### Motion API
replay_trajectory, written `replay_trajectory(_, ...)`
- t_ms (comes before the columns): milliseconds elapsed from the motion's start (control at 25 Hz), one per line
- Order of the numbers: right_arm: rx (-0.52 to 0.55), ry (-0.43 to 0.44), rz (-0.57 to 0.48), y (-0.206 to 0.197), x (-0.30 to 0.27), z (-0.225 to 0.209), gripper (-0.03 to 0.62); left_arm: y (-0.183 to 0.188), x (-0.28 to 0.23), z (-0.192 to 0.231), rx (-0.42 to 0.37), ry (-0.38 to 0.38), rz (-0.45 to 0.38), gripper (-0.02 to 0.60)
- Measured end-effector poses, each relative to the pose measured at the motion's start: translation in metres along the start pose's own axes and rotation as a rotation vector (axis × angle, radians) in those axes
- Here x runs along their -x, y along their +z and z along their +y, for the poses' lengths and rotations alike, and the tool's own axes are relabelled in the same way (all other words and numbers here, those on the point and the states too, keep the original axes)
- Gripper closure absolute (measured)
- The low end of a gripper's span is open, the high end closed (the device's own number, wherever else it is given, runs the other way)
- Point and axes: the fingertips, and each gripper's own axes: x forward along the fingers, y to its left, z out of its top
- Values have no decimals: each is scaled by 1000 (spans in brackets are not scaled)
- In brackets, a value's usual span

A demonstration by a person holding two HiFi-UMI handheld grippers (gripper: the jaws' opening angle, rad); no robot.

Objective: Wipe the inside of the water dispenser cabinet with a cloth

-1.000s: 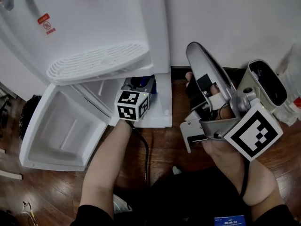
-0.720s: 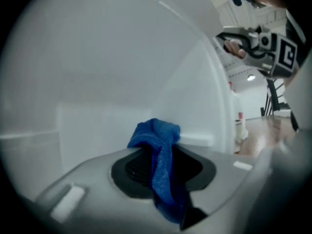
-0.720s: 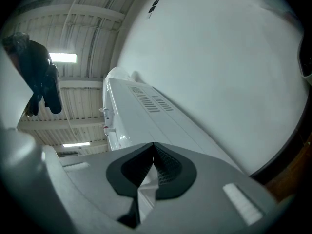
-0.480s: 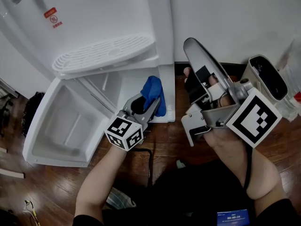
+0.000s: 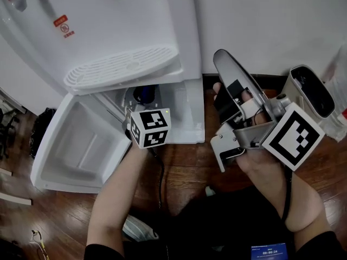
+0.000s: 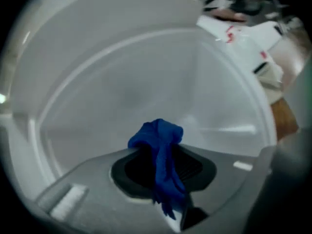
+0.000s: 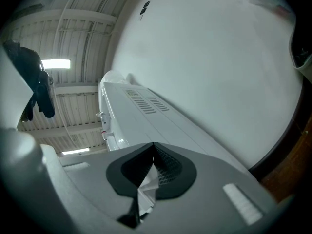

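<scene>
Blue fabric cloth (image 6: pixel 158 150): likely soft, light, limp; hold by a bunched fold, as left gripper (image 6: pixel 160 168) pinches it, lower centre. Right gripper (image 7: pixel 152 167) jaws pressed together, empty.

Right gripper (image 7: pixel 152 146), fingers (image 7: pixel 130 172) pressed together and empty, faces the water dispenser (image 7: pixel 146 116).

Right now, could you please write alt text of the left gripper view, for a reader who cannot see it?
The left gripper holds a bunched blue cloth between its shut jaws, and the cloth sticks out ahead of them. Behind it are the white inner walls of the water dispenser cabinet, slightly blurred.
</scene>
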Motion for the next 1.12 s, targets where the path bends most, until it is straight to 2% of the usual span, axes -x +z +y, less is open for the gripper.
replay_trajectory(80, -4, 5, 8, -1, -1, 2, 588, -10, -5, 28, 169, 151, 41, 466)
replay_trajectory(160, -10, 12, 16, -2, -2, 3, 589, -26, -7, 43, 286, 256, 75, 466)
replay_trajectory(200, -13, 13, 17, -2, -3, 3, 589, -34, -10, 46, 334, 283, 94, 466)
replay_trajectory(280, -18, 12, 18, -2, -2, 2, 589, -45, -18, 47, 400, 292, 121, 466)
replay_trajectory(400, -21, 4, 20, -4, -2, 0, 589, -48, -34, 39, 392, 233, 121, 466)
replay_trajectory(520, -18, -10, 29, -4, -1, -2, 589, -36, -43, 16, 375, 143, 66, 466)
replay_trajectory(640, -18, 0, 38, -5, -1, -1, 589, -14, -47, -29, 395, -10, -18, 463)
replay_trajectory(760, -18, 5, 57, -11, -3, -1, 589, 15, -42, -77, 444, -216, -91, 465)
replay_trajectory(840, -25, -5, 68, -15, -4, -4, 589, 22, -39, -87, 474, -278, -109, 474)
replay_trajectory(920, -29, -14, 70, -16, -3, -6, 589, 13, -36, -76, 469, -235, -91, 470)
replay_trajectory(960, -30, -15, 66, -14, -3, -7, 589, 5, -35, -63, 463, -171, -79, 469)
replay_trajectory(1080, -35, -5, 55, -12, -4, -3, 589, -38, -31, -10, 447, 108, 13, 469)
replay_trajectory(1120, -39, -1, 56, -12, -4, -1, 589, -53, -30, 3, 432, 175, 59, 469)
